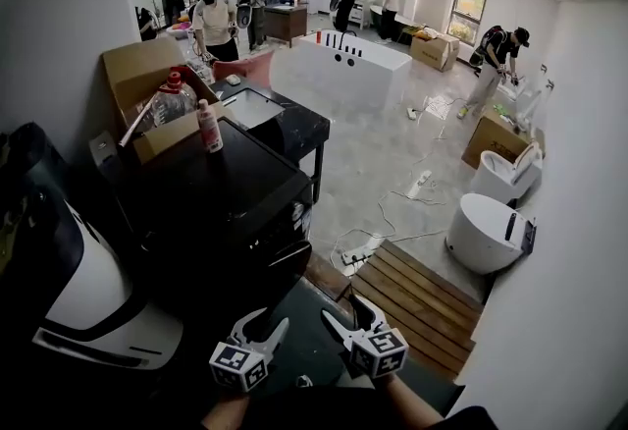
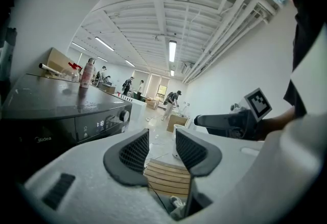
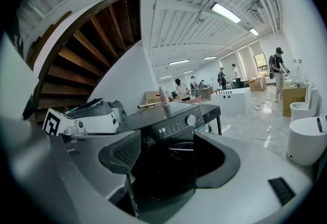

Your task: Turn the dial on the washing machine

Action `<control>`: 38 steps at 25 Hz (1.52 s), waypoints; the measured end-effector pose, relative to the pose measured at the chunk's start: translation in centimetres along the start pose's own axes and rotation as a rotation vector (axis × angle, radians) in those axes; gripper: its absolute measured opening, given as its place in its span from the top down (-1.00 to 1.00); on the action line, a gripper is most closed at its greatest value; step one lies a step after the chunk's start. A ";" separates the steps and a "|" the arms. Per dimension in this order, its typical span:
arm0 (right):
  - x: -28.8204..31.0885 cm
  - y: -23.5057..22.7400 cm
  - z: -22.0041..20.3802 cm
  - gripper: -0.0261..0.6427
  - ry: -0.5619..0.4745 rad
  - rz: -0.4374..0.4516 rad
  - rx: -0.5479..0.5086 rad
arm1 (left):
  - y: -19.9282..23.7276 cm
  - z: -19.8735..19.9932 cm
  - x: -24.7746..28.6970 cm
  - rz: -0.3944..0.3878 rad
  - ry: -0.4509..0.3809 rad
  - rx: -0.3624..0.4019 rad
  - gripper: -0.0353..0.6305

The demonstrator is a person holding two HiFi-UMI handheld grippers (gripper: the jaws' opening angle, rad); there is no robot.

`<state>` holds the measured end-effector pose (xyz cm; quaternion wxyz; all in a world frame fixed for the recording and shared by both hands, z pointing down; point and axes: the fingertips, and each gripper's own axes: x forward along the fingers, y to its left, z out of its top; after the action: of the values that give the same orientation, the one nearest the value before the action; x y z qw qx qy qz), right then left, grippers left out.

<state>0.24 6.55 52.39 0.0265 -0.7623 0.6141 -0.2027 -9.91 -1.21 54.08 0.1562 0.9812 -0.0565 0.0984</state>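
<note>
At the front top edge of the washing machine point(image 1: 226, 197), toward the right end of its control panel as I face it, sits the dial point(image 3: 191, 120), round and pale against the dark panel. My right hand-held gripper point(image 3: 166, 149) faces the machine's front with its jaws standing apart and nothing clamped. The dial shows above the gap and a little to the right, well apart from either pad, and the dark door fills the space beyond the jaws. My left hand-held gripper point(image 2: 162, 138) is also spread, with nothing between its pads. It points past the machine's front corner toward the wooden platform point(image 2: 166, 177) on the floor, so the dial lies off to the left of its left jaw, well apart. In the head view both grippers sit side by side near the lower edge. A pink bottle point(image 1: 209, 127) stands upright near the back edge of the machine's top, just beside a cardboard box point(image 1: 147, 75).
</note>
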 end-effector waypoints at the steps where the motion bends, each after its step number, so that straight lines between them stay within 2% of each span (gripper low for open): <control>1: 0.7 -0.5 0.1 0.02 0.007 0.007 -0.005 | 0.4 0.0 0.3 0.012 -0.001 -0.003 0.42; 8: 6.8 -4.4 2.4 0.02 0.056 0.091 -0.069 | 3.0 1.2 3.1 0.117 -0.021 -0.016 0.42; 21: 18.5 -9.4 6.5 0.02 0.164 0.321 -0.217 | 7.1 4.1 7.6 0.424 -0.084 -0.074 0.42; 32: 26.3 -10.8 6.2 0.02 0.252 0.451 -0.366 | 8.4 3.4 7.1 0.678 -0.162 -0.150 0.42; 38: 29.3 -11.1 5.3 0.02 0.287 0.488 -0.423 | 8.0 2.5 7.0 0.760 -0.176 -0.170 0.42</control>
<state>17.10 -19.56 58.87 -0.1709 -0.5455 0.8040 -0.1639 -3.79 -10.13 55.59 0.1839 0.8786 -0.4365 0.0599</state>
